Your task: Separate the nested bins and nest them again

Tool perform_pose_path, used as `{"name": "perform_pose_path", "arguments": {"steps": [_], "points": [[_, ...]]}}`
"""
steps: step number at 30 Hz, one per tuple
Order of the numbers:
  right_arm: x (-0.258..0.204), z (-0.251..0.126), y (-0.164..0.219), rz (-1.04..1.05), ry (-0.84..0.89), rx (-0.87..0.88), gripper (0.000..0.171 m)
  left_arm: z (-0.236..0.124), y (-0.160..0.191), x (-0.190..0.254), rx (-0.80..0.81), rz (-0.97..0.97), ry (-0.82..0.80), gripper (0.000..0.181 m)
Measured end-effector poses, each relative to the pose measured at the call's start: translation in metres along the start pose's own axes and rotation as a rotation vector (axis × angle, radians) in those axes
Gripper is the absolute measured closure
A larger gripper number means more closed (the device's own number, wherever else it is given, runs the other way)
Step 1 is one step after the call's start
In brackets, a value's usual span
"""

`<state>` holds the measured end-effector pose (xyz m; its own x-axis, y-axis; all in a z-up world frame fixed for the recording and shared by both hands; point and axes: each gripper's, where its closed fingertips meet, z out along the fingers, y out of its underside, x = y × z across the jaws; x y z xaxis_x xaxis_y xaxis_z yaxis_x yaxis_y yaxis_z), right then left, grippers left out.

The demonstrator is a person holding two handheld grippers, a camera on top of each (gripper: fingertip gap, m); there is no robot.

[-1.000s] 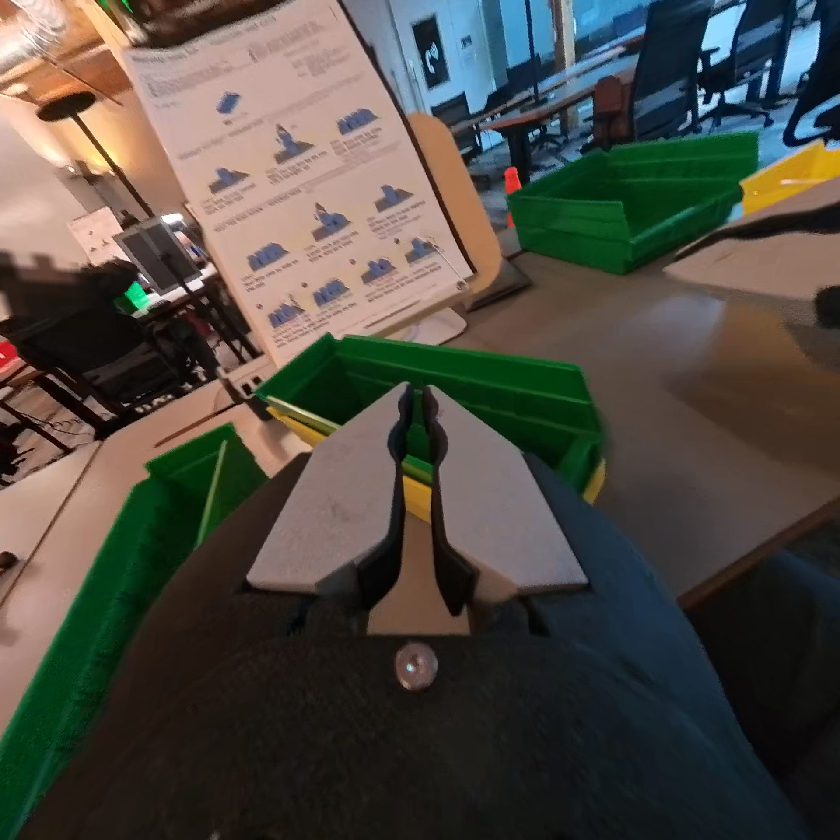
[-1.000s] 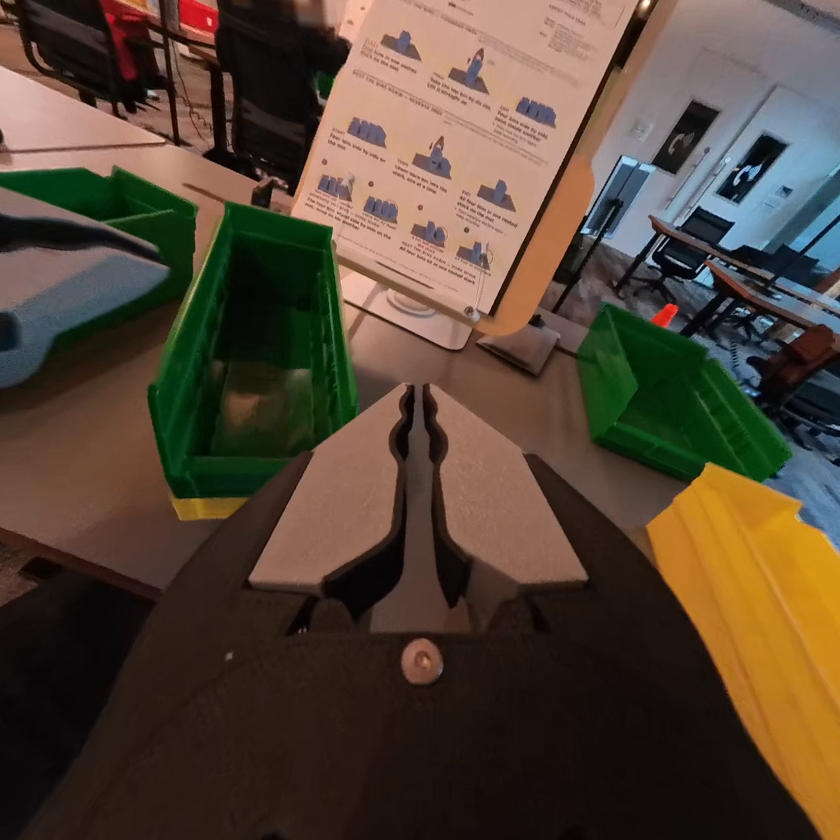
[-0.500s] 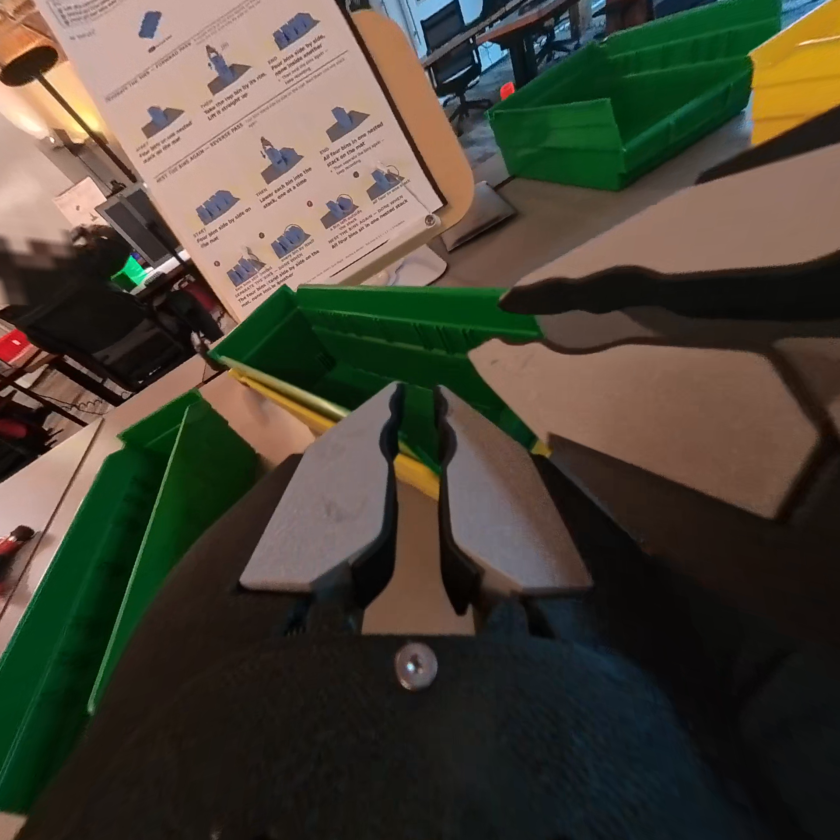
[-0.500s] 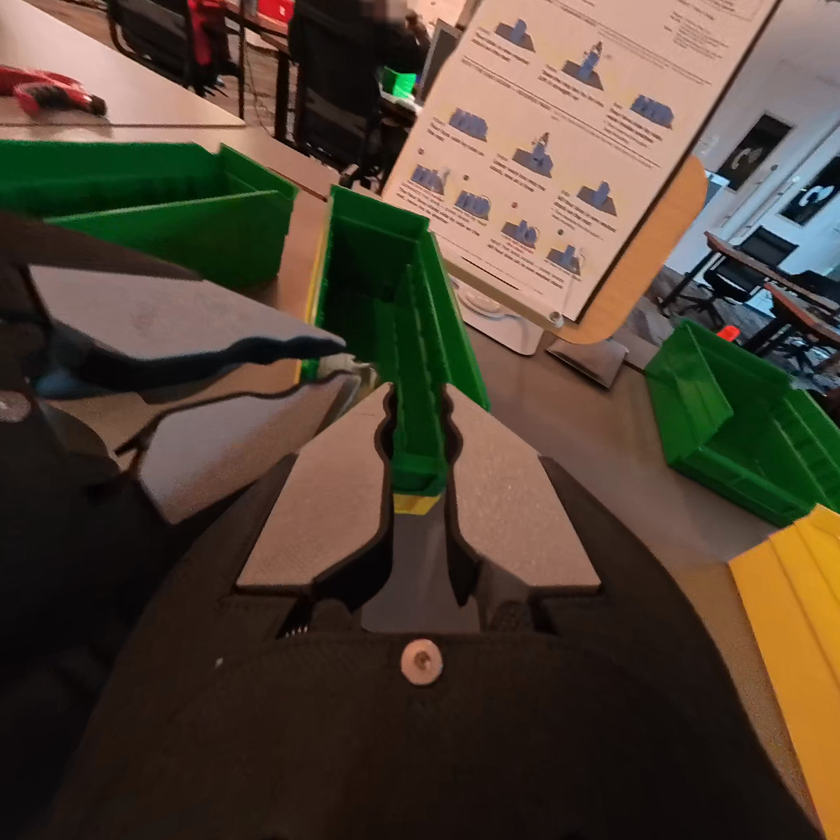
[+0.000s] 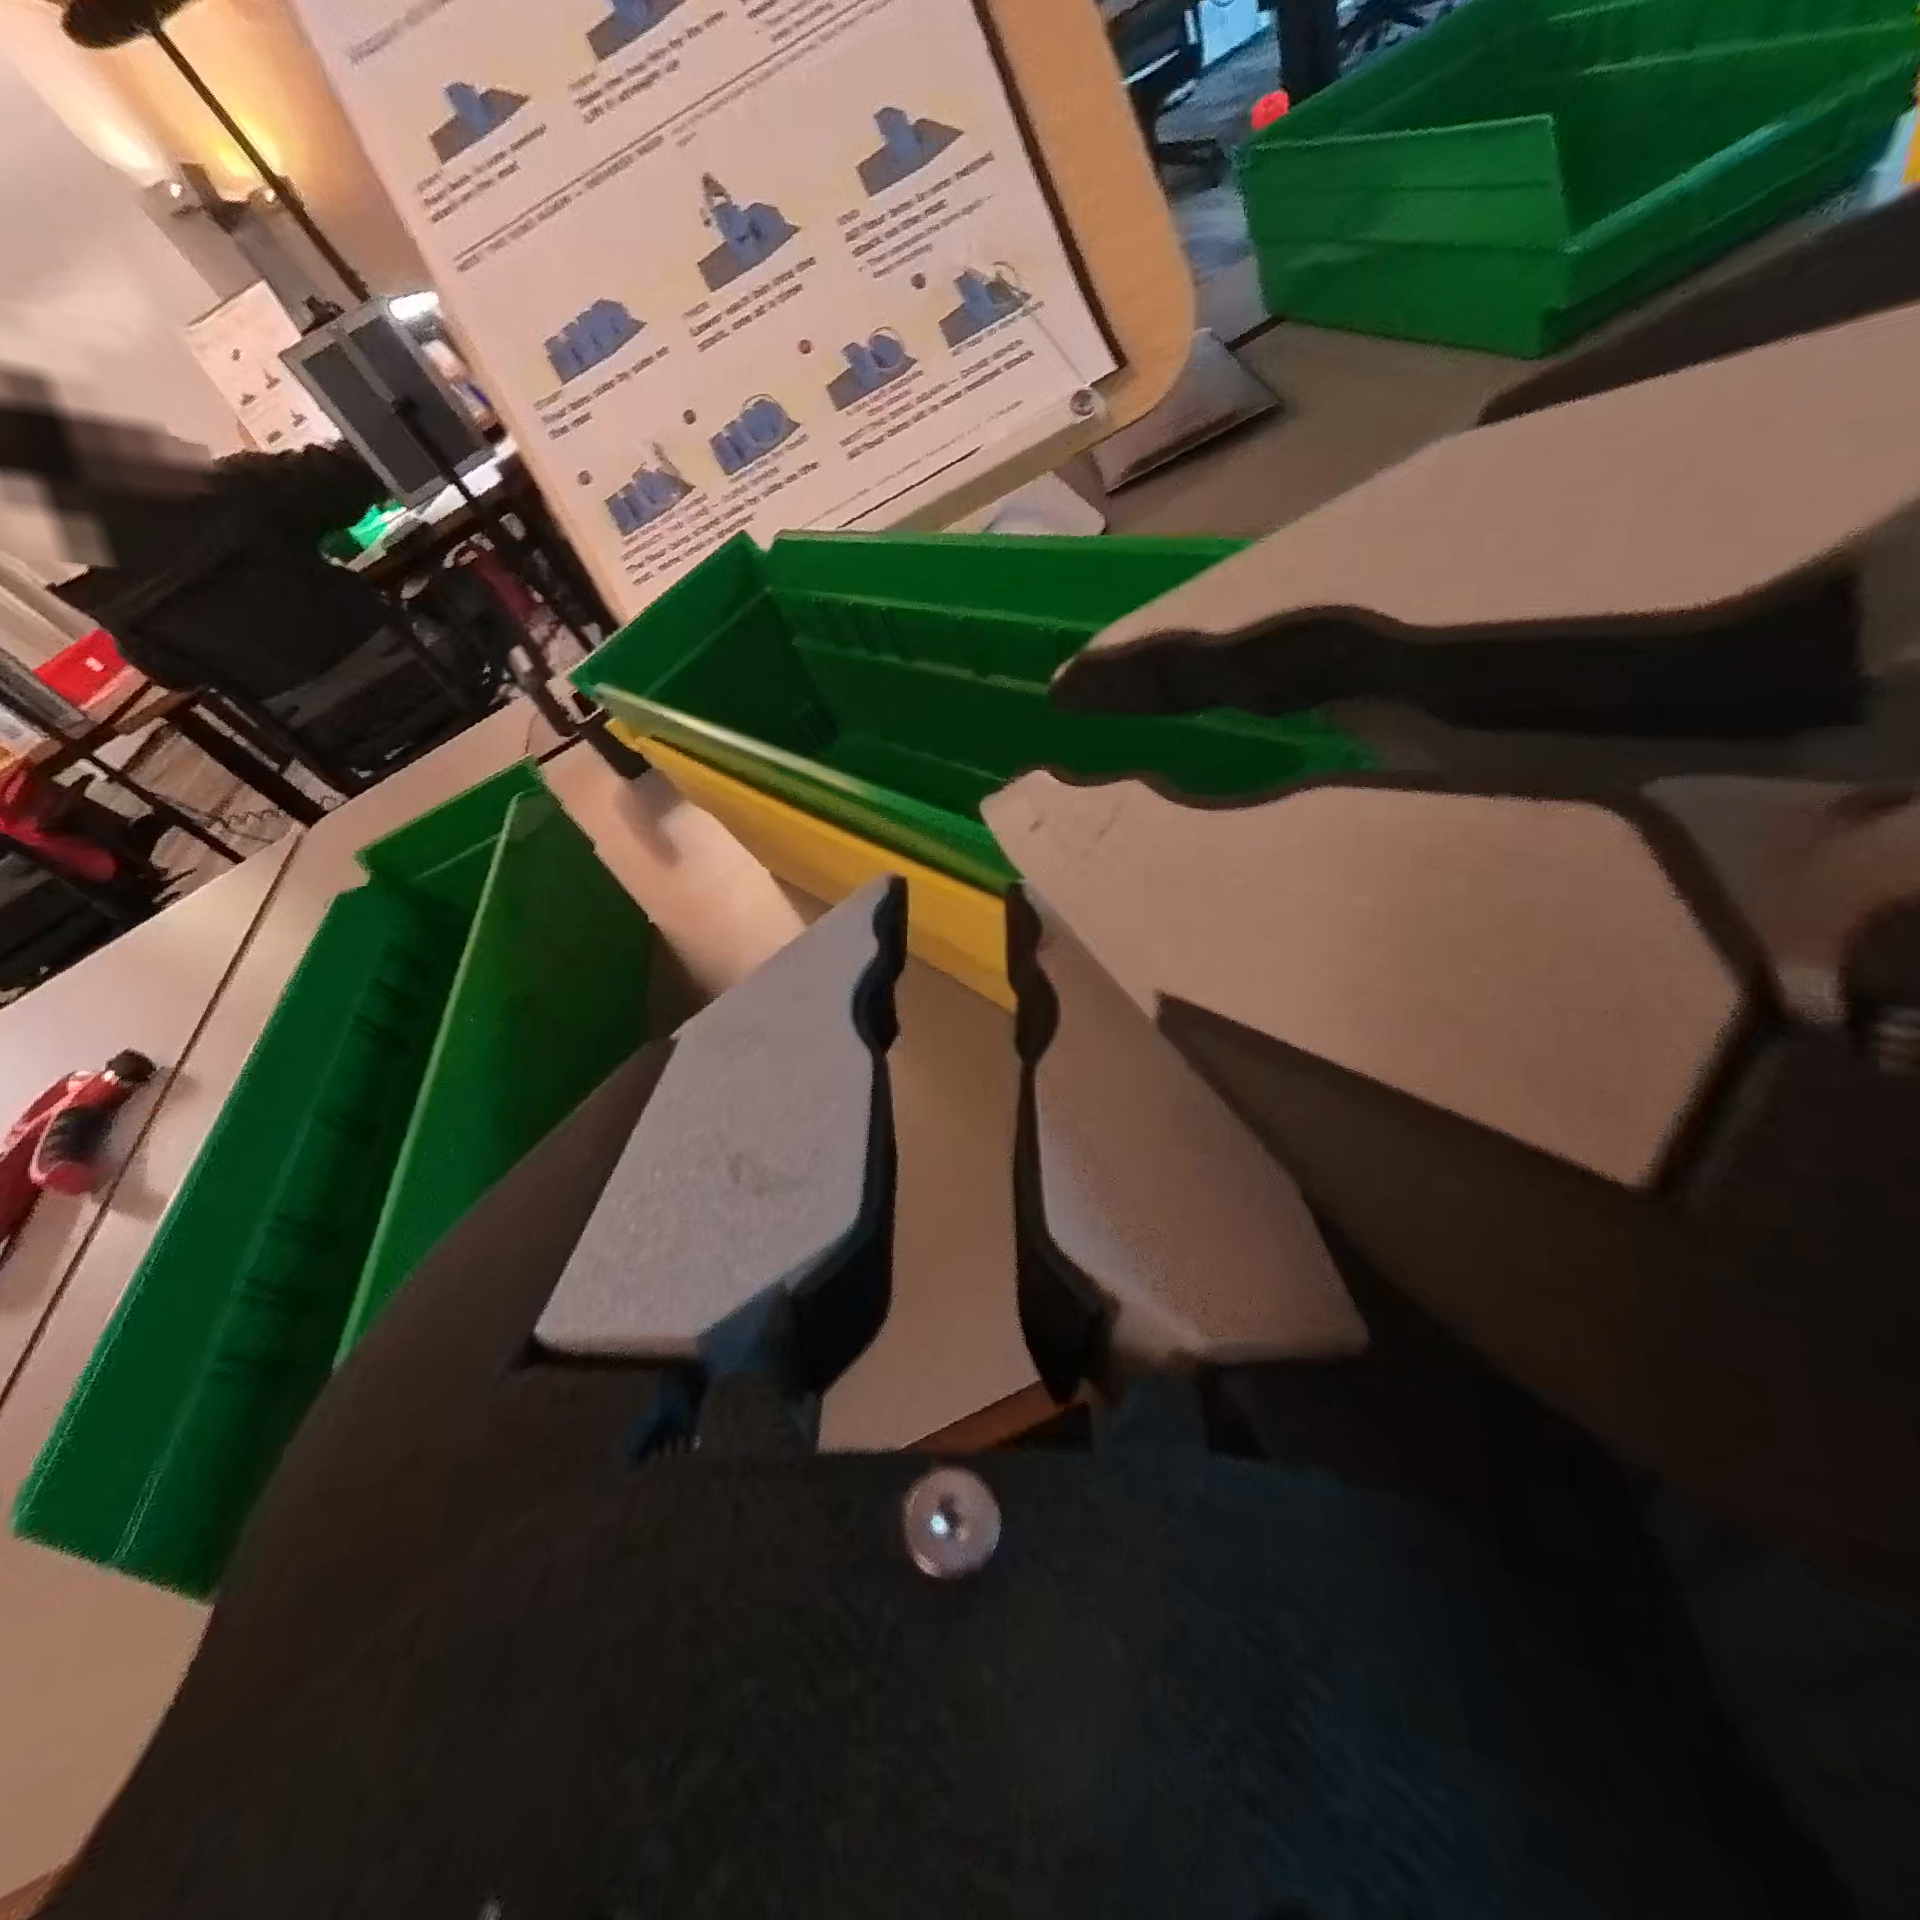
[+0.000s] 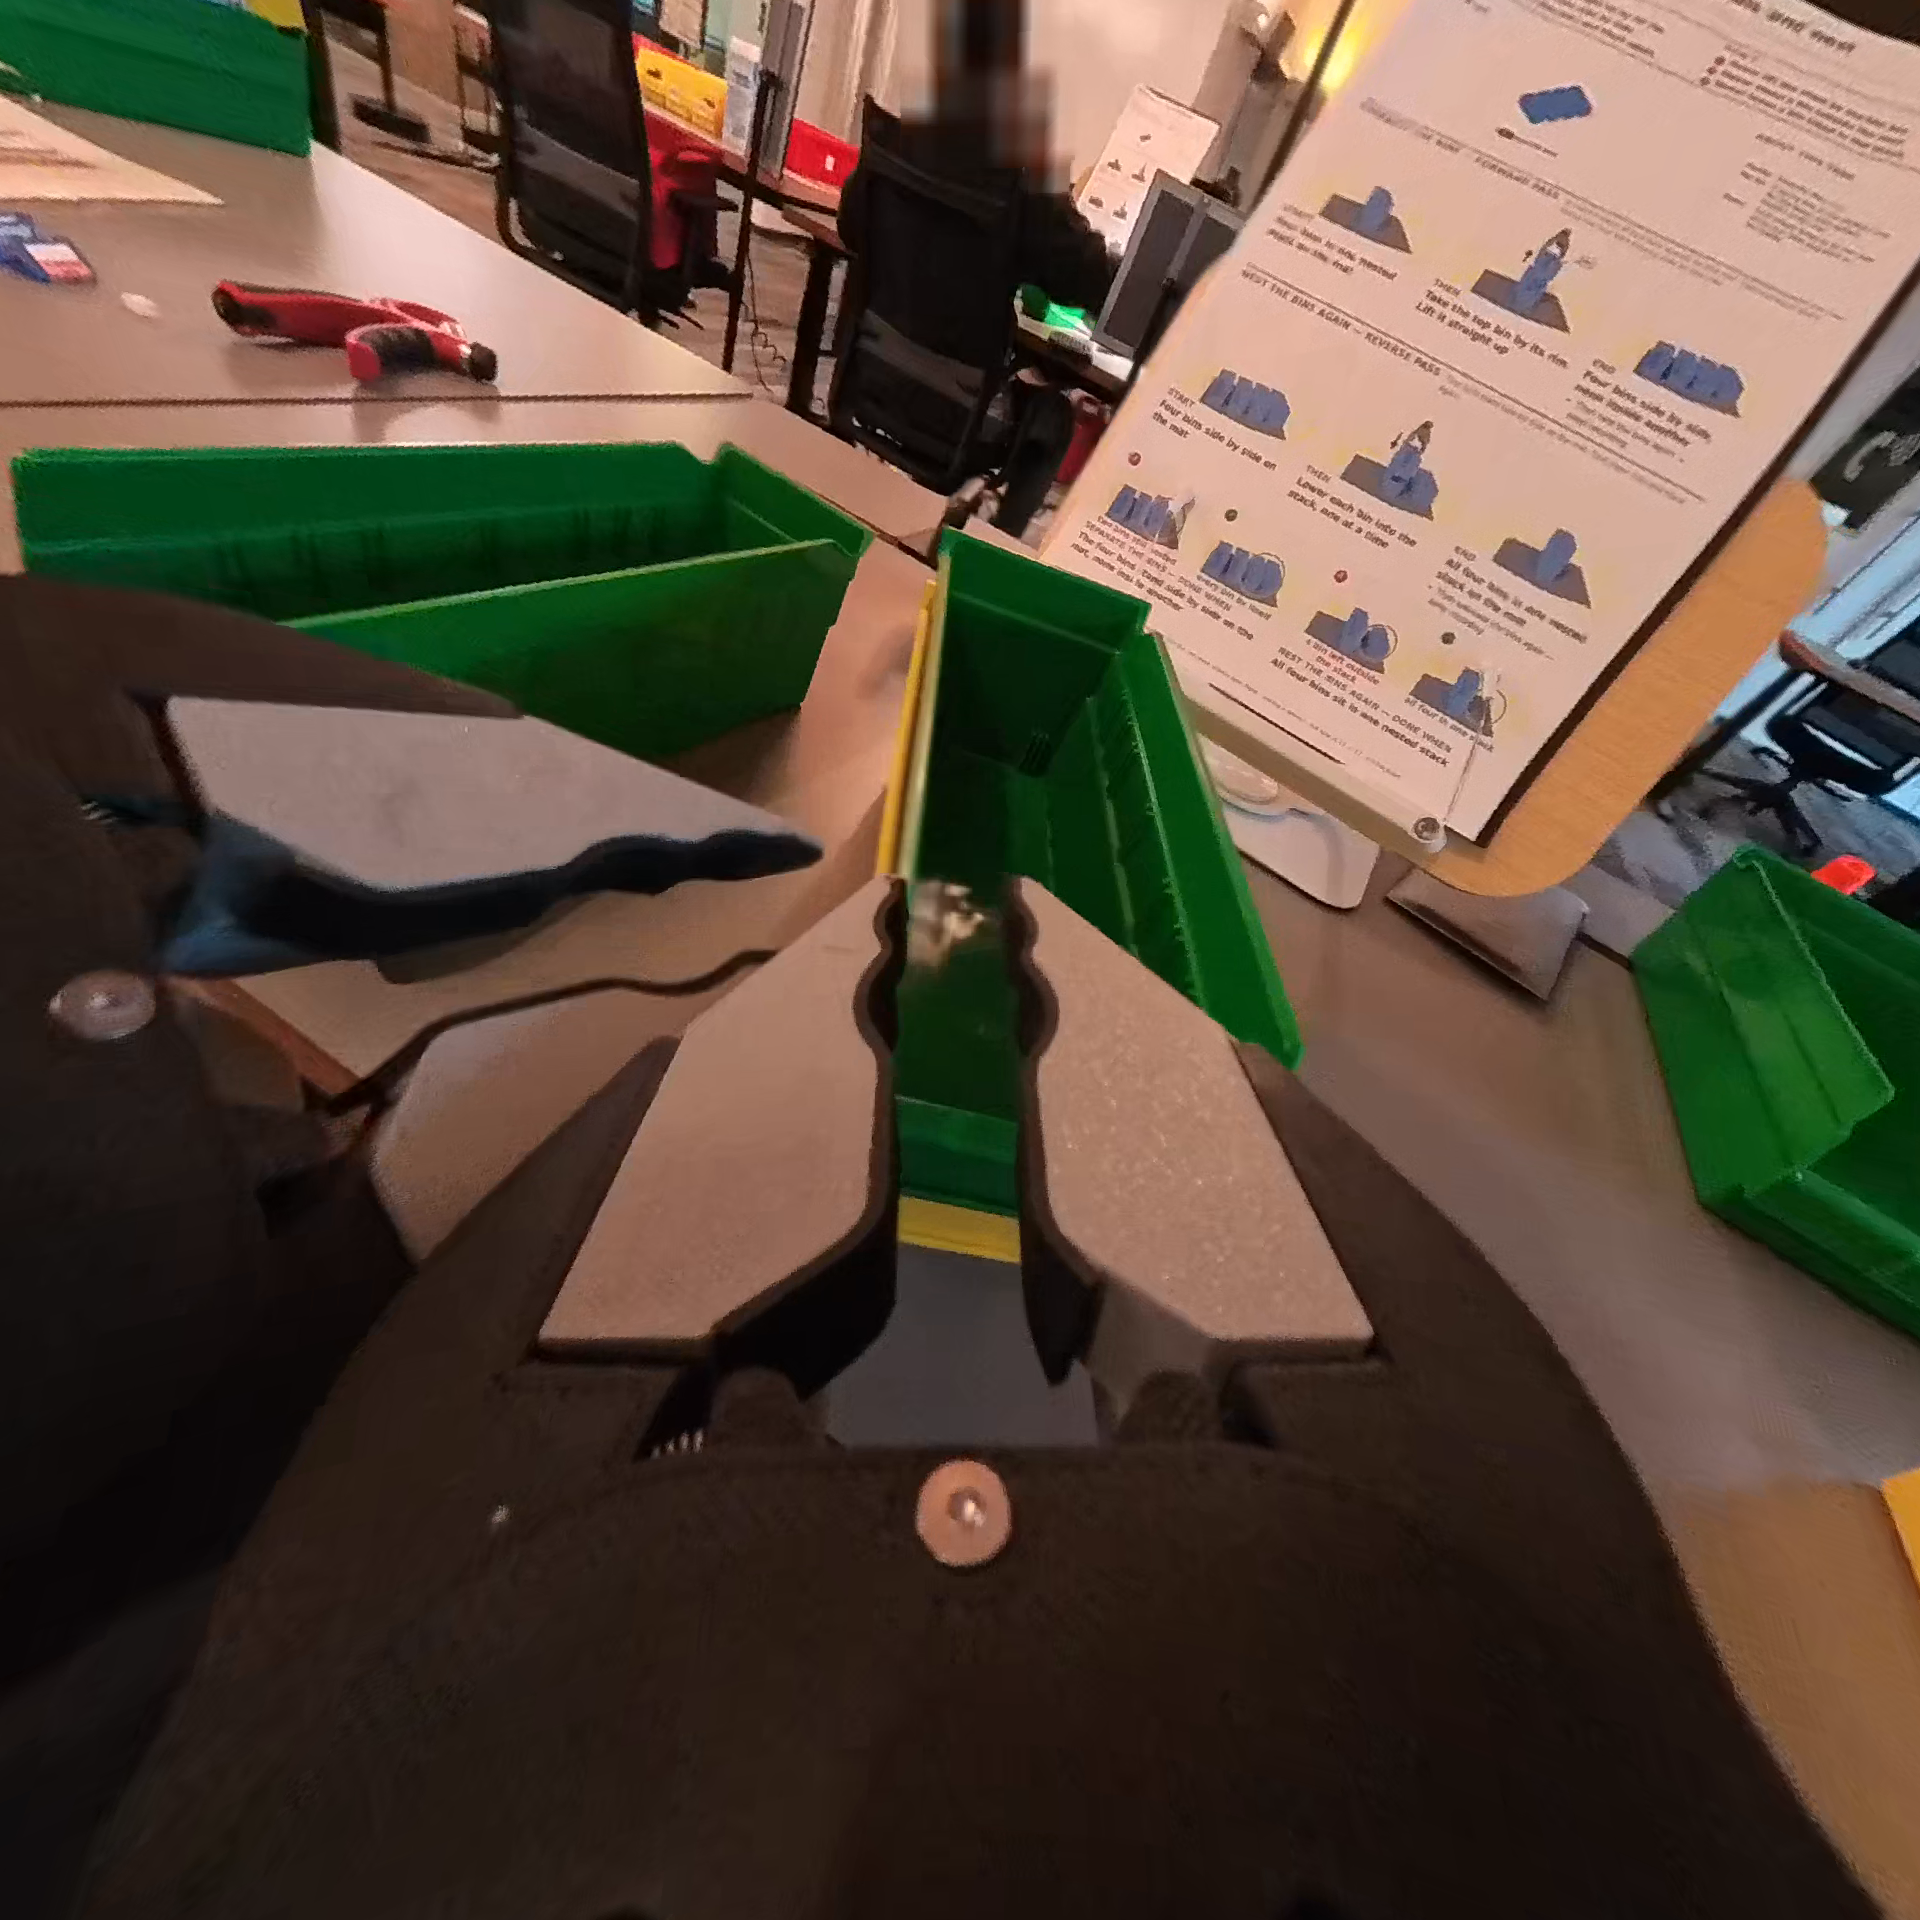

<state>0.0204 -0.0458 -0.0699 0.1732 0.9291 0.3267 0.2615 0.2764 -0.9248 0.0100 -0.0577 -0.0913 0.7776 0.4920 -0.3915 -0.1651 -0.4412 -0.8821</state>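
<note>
A green bin (image 6: 1049, 790) sits nested in a yellow bin (image 6: 956, 1234) on the table, its short end toward me. My right gripper (image 6: 954, 894) is open and empty over that near end, with the green front lip showing between its fingers. My left gripper (image 5: 954, 902) is open and empty, just short of the yellow bin's long side (image 5: 831, 862), below the green bin's rim (image 5: 935, 665). Each gripper shows in the other's view: the right (image 5: 1029, 748) and the left (image 6: 800, 904). Whether either touches a bin is unclear.
A separate green bin (image 6: 468, 582) lies to the left, also in the left wrist view (image 5: 312, 1143). Another green bin (image 6: 1818, 1091) is at the right, with a yellow edge (image 6: 1907, 1527) beside it. An instruction board (image 6: 1507, 468) stands behind. A red tool (image 6: 353, 322) lies far left.
Both grippers have moved in close to the nested green and yellow bins from either side. Their jaws, almost shut a second ago, have opened.
</note>
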Motion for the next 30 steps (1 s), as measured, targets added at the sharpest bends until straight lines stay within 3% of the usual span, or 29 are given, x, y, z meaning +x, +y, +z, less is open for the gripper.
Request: {"name": "perform_pose_path", "arguments": {"steps": [5, 18, 25, 30], "points": [[0.027, -0.005, 0.017, -0.003, 0.068, -0.055, 0.142, 0.005, -0.008, 0.023, 0.019, 0.036, 0.058, 0.161], [0.085, -0.04, 0.063, 0.005, 0.253, -0.204, 0.135, 0.013, -0.035, 0.084, 0.084, 0.113, 0.257, 0.147], [0.107, -0.052, 0.08, 0.08, 0.228, -0.26, 0.103, 0.01, -0.048, 0.068, 0.115, 0.077, 0.295, 0.13], [0.145, -0.062, 0.077, 0.13, 0.24, -0.237, 0.1, 0.008, -0.039, 0.039, 0.084, 0.04, 0.269, 0.126]]}}
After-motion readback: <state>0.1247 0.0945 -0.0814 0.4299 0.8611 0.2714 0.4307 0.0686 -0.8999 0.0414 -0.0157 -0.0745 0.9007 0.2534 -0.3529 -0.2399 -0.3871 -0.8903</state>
